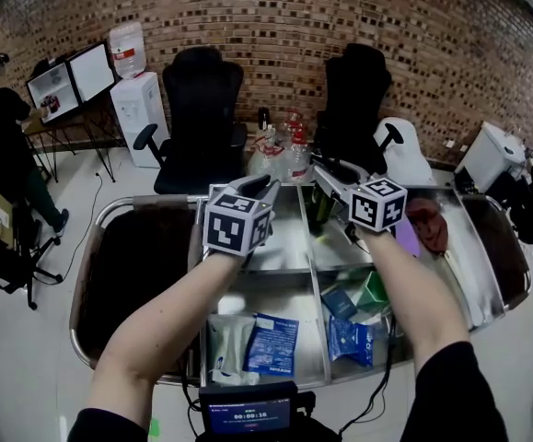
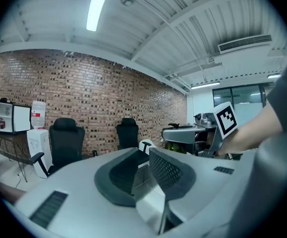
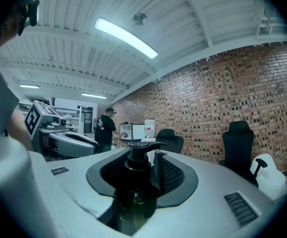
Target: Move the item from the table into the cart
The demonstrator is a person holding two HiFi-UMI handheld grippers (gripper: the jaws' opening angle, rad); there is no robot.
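The right gripper (image 3: 144,158) is clamped on the dark pump bottle (image 3: 136,182) above the cart (image 1: 476,274). The left gripper (image 2: 142,158) stands apart, empty. If released too high, the bottle may topple.

Gripping a dark green bottle (image 1: 318,210) with the right gripper (image 1: 329,178) above the steel cart (image 1: 476,279), beside the left gripper (image 1: 264,188), beyond blue packets (image 1: 271,343) in the near compartments, facing two black office chairs (image 1: 202,99).
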